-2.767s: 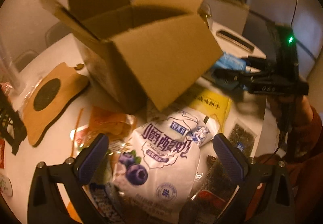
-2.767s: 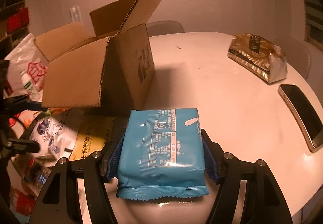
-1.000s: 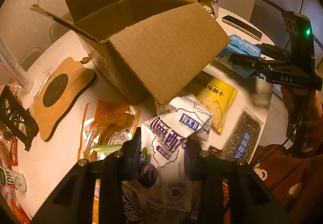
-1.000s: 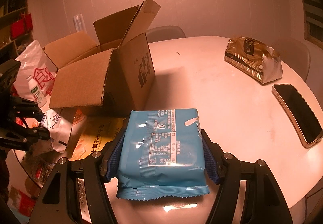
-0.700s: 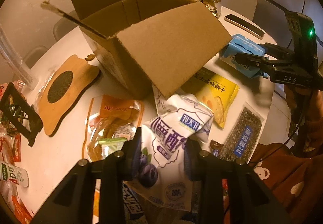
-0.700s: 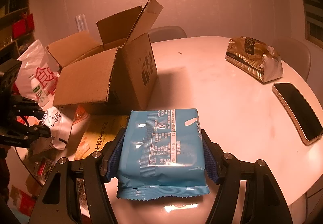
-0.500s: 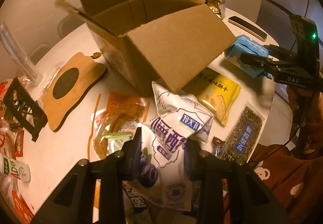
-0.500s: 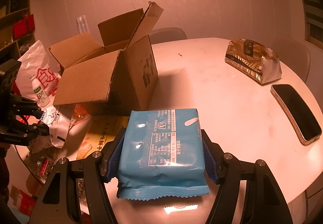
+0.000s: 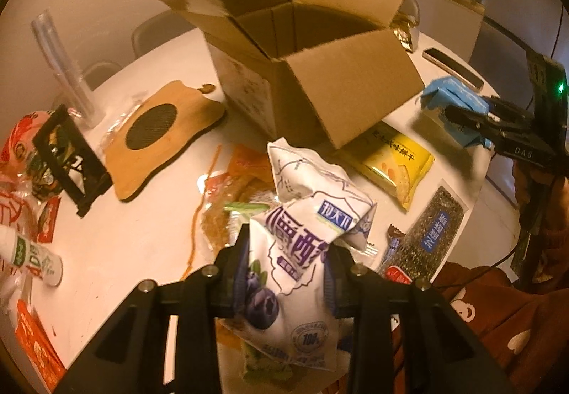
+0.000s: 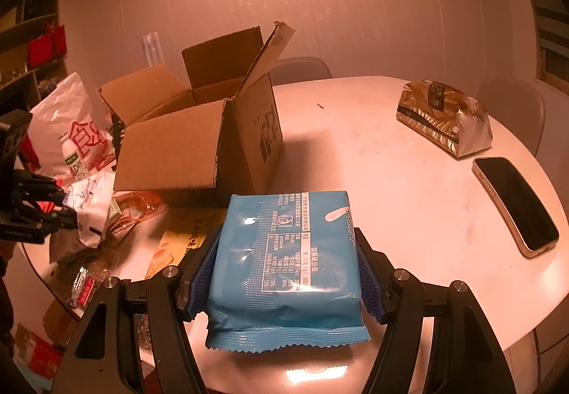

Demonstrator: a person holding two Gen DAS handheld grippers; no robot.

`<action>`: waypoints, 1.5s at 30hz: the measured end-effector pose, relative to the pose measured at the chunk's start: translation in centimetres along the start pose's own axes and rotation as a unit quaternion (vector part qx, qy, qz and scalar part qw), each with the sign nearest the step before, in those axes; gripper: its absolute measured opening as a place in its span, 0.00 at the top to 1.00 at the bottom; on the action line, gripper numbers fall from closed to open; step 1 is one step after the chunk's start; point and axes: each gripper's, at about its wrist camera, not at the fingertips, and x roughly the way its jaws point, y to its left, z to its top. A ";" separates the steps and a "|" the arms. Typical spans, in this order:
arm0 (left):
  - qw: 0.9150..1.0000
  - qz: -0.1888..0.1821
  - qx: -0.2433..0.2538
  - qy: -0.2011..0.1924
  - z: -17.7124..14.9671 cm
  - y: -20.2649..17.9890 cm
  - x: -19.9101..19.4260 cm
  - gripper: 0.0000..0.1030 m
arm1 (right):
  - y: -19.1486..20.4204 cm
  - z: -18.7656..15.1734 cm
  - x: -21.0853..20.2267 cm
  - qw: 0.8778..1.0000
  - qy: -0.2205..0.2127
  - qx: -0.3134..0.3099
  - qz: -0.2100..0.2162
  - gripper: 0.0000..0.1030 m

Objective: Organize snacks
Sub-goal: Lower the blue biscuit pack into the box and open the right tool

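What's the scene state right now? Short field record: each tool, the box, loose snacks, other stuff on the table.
left tool: shut on white blueberry pouch, raised above the table
right tool: shut on blue packet
cardboard box: on round table, flaps open, no snacks visible inside
loose snacks: yellow biscuit pack, dark seaweed pack, orange clear bag, all in front of the box
other: phone, gold foil bag, wooden trivet

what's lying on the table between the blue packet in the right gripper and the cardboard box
In the right wrist view, a yellow snack packet lies between the blue packet and the cardboard box.
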 end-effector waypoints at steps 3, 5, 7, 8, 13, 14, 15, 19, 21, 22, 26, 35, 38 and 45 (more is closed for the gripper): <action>1.000 0.008 -0.014 -0.012 -0.4 0.6 -1.2 0.70 | 0.1 0.0 -0.4 1.000 -0.004 -0.003 0.000 0.38; 0.999 0.018 -0.026 -0.024 -0.8 1.2 -2.3 0.70 | 0.0 0.1 -0.7 1.000 -0.009 -0.004 -0.001 0.38; 0.998 0.034 -0.050 -0.037 -1.2 2.1 -3.5 0.70 | -0.4 0.4 -1.4 1.000 -0.021 -0.002 -0.006 0.38; 0.996 0.042 -0.059 -0.042 -1.4 2.6 -4.0 0.70 | -0.6 0.7 -1.9 1.000 -0.028 -0.002 -0.008 0.38; 0.990 0.081 -0.089 -0.074 -1.9 4.5 -7.3 0.70 | -1.5 2.7 -5.1 0.997 -0.072 -0.018 -0.010 0.38; 0.989 0.087 -0.091 -0.083 -1.9 4.8 -8.2 0.70 | -1.5 3.1 -5.5 0.997 -0.079 -0.021 -0.007 0.38; 0.988 0.091 -0.092 -0.089 -1.7 4.9 -8.7 0.70 | -1.5 3.7 -6.1 0.996 -0.089 -0.027 -0.004 0.38; 0.984 0.103 -0.089 -0.114 -0.1 4.9 -10.8 0.70 | -1.0 6.2 -7.7 0.991 -0.122 -0.055 0.020 0.38; 0.984 0.104 -0.080 -0.122 1.3 4.5 -11.5 0.70 | -0.8 7.3 -8.1 0.988 -0.132 -0.060 0.042 0.38; 0.984 0.104 -0.072 -0.128 2.2 4.1 -11.8 0.70 | -0.6 8.0 -8.2 0.987 -0.138 -0.064 0.057 0.38; 0.984 0.095 -0.043 -0.144 5.7 2.9 -12.3 0.70 | 0.2 10.3 -8.5 0.980 -0.157 -0.086 0.085 0.38; 0.991 0.049 0.022 -0.124 15.5 0.0 -8.0 0.70 | 1.6 15.0 -6.4 0.971 -0.175 -0.109 0.119 0.38; 0.995 0.038 0.034 -0.090 18.0 -0.4 -4.7 0.70 | 1.8 16.1 -5.3 0.971 -0.175 -0.108 0.118 0.38; 0.998 0.011 0.058 -0.010 20.8 -1.7 2.6 0.70 | 1.5 17.0 -2.9 0.974 -0.161 -0.105 0.118 0.38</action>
